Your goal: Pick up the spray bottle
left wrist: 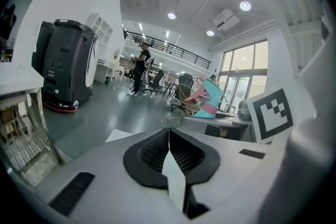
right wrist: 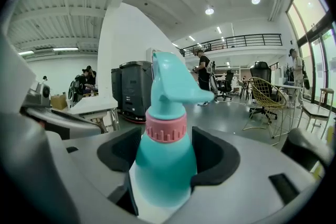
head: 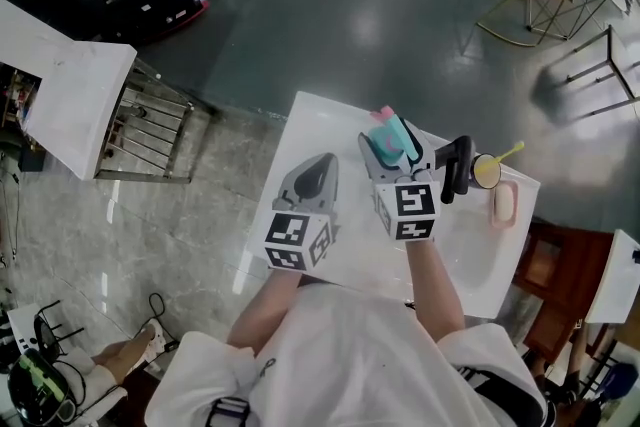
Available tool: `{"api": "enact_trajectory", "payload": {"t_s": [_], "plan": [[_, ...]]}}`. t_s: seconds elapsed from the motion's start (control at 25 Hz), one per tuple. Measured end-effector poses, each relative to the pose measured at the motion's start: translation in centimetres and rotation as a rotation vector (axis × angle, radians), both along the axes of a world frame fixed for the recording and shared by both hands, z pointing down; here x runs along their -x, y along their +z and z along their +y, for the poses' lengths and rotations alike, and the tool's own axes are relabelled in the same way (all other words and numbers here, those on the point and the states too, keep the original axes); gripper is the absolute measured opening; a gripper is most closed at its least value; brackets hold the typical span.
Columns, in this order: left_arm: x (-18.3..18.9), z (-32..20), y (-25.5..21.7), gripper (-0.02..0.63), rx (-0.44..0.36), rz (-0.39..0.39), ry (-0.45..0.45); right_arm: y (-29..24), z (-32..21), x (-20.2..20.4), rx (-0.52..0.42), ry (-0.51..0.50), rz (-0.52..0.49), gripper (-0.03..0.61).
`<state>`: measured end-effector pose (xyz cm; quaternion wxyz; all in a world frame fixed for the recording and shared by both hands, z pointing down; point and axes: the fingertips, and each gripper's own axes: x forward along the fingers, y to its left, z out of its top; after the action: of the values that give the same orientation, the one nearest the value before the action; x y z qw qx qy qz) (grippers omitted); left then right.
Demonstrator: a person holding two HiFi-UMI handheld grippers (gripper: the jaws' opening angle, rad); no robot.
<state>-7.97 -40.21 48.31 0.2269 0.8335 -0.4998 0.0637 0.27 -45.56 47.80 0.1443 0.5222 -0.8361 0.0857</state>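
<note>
Left gripper [head: 318, 170] closed, empty; right gripper [head: 395, 151] clamps the spray bottle [right wrist: 164, 165].

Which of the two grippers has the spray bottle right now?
The right gripper: its jaws are closed on the teal spray bottle with the pink collar. The left gripper has its jaws shut together on nothing.

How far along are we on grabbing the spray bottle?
Done: the right gripper is shut on the spray bottle, below its pink collar. In hand: holding it over the white table; I can't tell whether it is off the surface. Remaining: lifting it clear, if not. The left gripper is shut and empty.
</note>
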Motion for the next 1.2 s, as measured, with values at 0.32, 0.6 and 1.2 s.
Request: {"api": "enact_trajectory", "payload": {"t_s": [0.32, 0.6, 1.2], "plan": [[-1.7, 2.3, -2.4, 0.026, -0.055, 0.009, 0.026, -5.4, 3.4, -1.4, -0.102, 0.011, -0.031, 0.314], [-3.8, 4.7, -5.6, 0.026, -0.133, 0.022, 0.044, -10.3, 8.1, -3.6, -0.186, 0.018, -0.04, 0.314], [-6.8, 12.0, -8.6, 0.026, -0.213, 0.032, 0.024, -12.7, 17.3, -6.5, -0.227, 0.007, -0.039, 0.314]]}}
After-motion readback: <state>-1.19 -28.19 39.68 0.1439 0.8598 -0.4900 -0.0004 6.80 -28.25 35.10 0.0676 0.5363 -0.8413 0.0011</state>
